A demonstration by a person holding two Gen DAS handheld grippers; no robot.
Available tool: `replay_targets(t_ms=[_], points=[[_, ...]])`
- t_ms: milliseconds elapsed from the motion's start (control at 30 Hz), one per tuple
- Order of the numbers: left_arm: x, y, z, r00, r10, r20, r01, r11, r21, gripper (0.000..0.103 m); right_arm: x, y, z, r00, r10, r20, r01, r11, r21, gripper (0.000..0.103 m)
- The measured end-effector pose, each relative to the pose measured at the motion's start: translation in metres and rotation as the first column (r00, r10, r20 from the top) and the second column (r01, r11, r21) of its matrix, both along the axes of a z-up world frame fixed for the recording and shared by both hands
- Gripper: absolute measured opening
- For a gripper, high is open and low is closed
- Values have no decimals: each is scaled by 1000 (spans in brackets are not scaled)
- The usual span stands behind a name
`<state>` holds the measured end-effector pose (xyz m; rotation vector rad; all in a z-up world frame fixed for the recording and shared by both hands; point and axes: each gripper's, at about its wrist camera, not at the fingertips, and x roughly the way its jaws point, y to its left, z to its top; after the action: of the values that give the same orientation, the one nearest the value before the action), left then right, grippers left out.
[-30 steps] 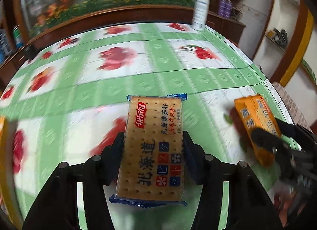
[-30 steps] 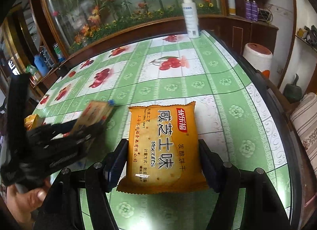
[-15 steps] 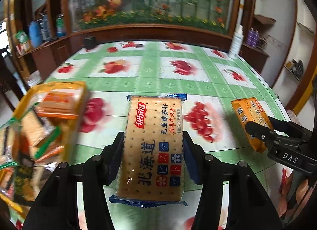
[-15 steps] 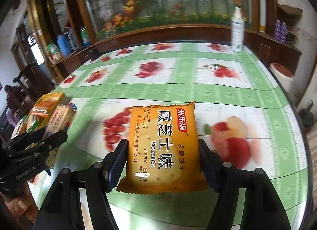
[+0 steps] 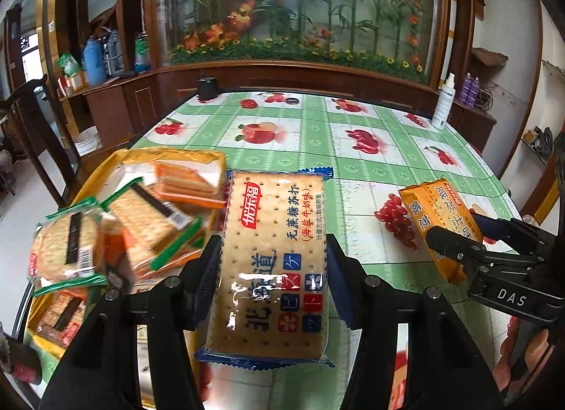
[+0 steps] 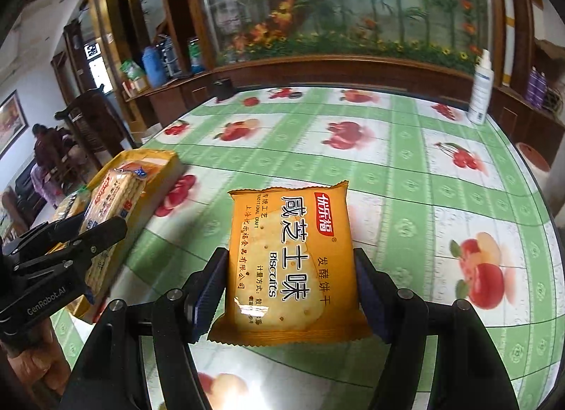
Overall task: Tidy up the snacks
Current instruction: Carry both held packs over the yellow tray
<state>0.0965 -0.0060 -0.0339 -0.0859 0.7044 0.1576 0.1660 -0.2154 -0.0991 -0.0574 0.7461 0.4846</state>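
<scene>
**A:** Both hands loaded here — the left tool is pinching the blue-edged cracker pack by its long sides, pads flat against the wrapper, the pack held clear above the desk.

**B:** And the right tool is clamped on the orange biscuit pack the same way, lengthwise between the pads. Neither pack is down yet.

**A:** Destination looks to be the yellow snack bag at the desk's left edge, already heaped with wrapped crackers. The blue-edged pack hangs just beside its mouth.

**B:** That heap is my worry. Drop another pack on top and it may slide off the pile, or shove a loose one out over the edge — the bag sits right at the rim.

**A:** The other risk is traffic. Two tools heading for one narrow opening could knock each other, and slick film wrappers might twist out of a side pinch.

**B:** Hard to say how deep the bag is from here; its near end is blurred. I'd send the left in first and let the orange pack wait well off to the right.
</scene>
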Motion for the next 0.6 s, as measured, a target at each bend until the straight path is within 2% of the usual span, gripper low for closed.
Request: replay_targets(t_ms=[600], points=[[-28,59,2,993,116,18,-115,993,-19,55,-26,77,15,987,155,33,-154,987,-36,70]])
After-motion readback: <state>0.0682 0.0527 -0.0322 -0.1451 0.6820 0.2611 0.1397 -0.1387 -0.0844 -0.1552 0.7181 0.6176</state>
